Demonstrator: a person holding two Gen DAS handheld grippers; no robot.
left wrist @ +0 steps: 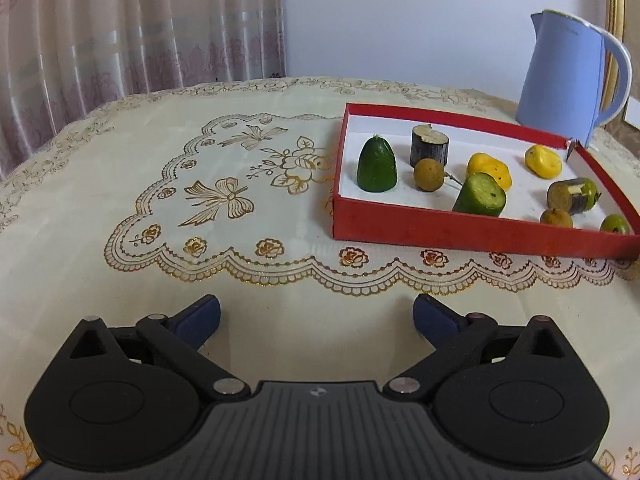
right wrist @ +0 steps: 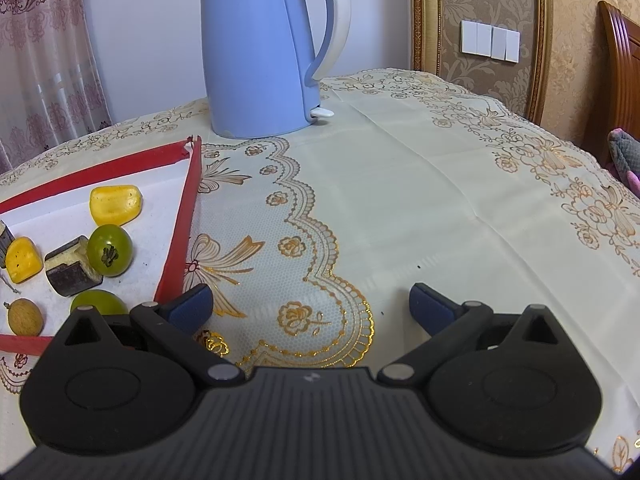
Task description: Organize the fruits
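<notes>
Left wrist view shows your left claw spread wide and empty over the bench, all fruit already inside the red box. Your right claw is likewise released, so sorting looks nearly finished; next, probably just check for strays.
</notes>
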